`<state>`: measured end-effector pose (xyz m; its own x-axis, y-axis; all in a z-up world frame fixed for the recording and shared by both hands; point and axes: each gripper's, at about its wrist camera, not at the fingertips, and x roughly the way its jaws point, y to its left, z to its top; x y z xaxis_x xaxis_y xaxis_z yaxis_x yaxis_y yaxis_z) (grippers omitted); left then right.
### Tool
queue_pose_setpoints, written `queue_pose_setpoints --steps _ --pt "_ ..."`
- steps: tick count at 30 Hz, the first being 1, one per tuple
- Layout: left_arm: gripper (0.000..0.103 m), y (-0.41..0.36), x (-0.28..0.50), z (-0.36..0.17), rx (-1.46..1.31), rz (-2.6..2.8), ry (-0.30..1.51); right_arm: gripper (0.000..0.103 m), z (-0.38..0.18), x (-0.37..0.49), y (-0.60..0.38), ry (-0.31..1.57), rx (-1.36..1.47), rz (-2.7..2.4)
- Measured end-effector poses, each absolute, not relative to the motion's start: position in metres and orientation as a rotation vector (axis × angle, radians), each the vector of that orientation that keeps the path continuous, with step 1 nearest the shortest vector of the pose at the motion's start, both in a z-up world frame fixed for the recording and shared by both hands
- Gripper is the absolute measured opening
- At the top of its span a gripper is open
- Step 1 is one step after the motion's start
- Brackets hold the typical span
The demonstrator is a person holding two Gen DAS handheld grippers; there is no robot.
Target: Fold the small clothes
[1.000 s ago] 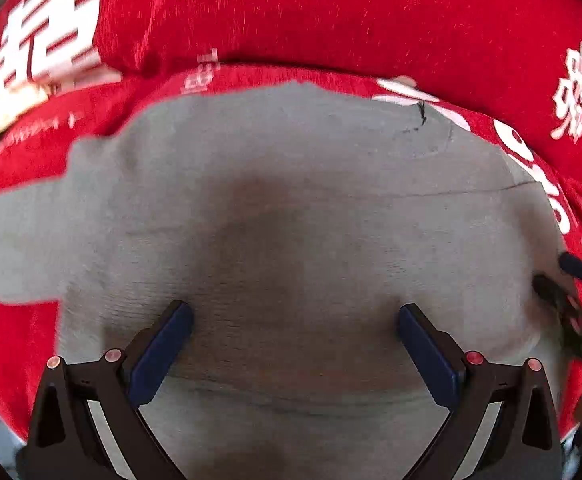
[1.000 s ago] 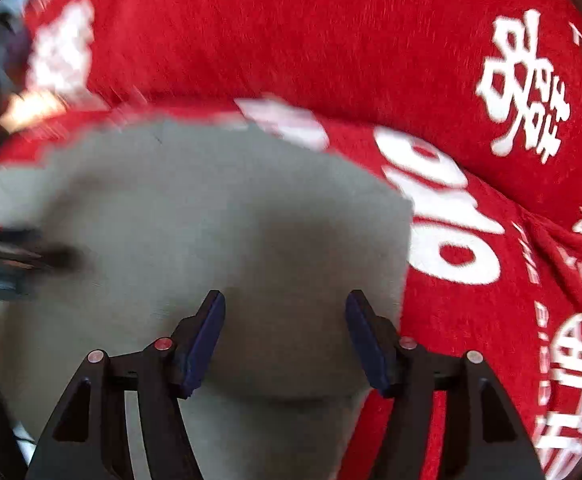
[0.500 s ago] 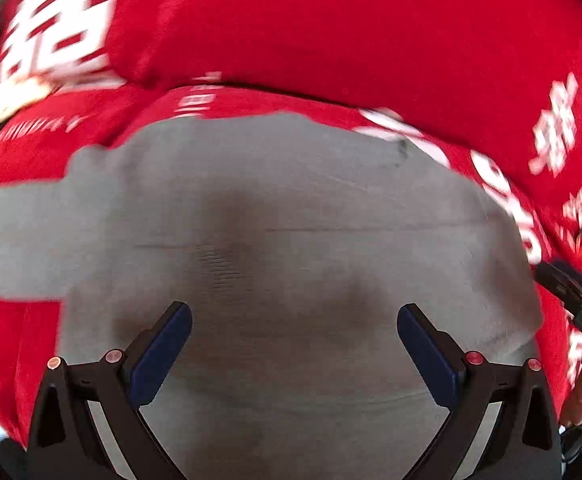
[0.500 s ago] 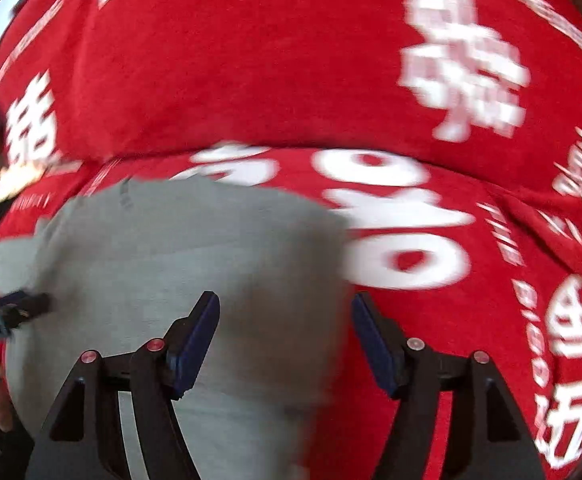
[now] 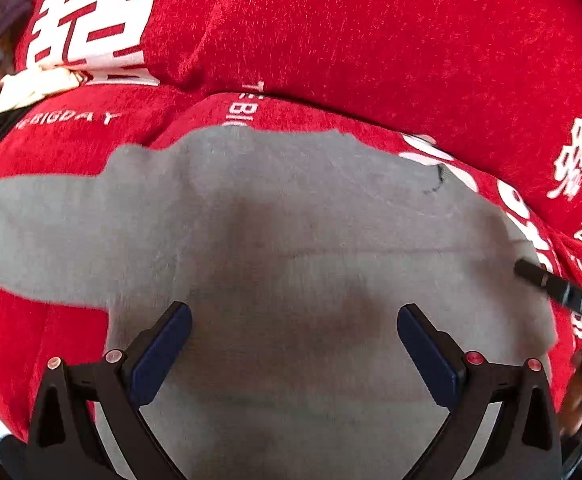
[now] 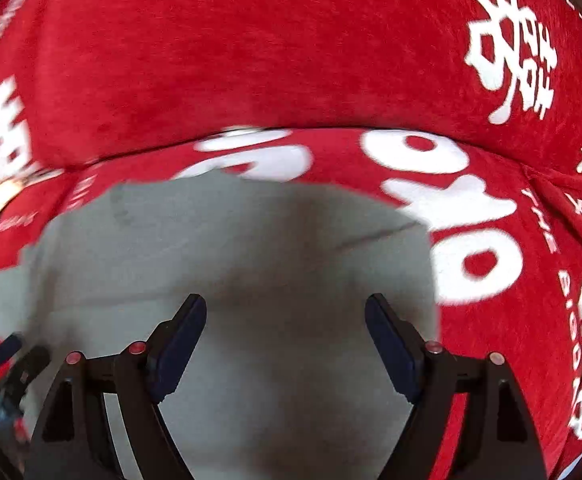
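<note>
Two grippers hang over the garment, and we hold nothing in either: the left gripper is spread wide, the right gripper a little less so, with grey knit showing between the pads of each. The garment lies flat on the red cover, in front of its raised back. We judge the folding barely begun: the body is smoothed out, but one sleeve juts left, unfolded. Its long axis seems to run left to right, though blur leaves the right edge uncertain.
</note>
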<state>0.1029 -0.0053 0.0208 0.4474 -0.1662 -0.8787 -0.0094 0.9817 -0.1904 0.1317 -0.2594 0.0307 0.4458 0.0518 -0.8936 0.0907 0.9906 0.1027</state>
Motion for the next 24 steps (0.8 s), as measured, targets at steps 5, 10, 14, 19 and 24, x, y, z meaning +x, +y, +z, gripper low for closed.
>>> queue_pose_setpoints --steps 5,10,14,19,24 --pt "0.103 -0.021 0.08 0.003 0.019 -0.092 1.111 0.084 0.013 0.085 -0.214 1.152 0.011 0.016" --pt "0.103 -0.002 0.051 0.024 -0.068 -0.14 1.092 0.085 0.024 0.038 -0.21 1.097 -0.098 0.023" --pt "0.103 -0.002 0.03 0.016 -0.05 -0.173 1.112 0.085 0.036 0.007 -0.19 1.067 -0.112 0.124" --pt "0.103 0.01 0.0 -0.003 0.059 -0.16 1.117 0.085 0.006 -0.015 -0.164 1.131 -0.241 0.223" --pt "0.103 0.036 -0.028 -0.009 0.054 -0.186 1.138 0.087 0.005 -0.06 -0.198 1.106 -0.243 0.279"
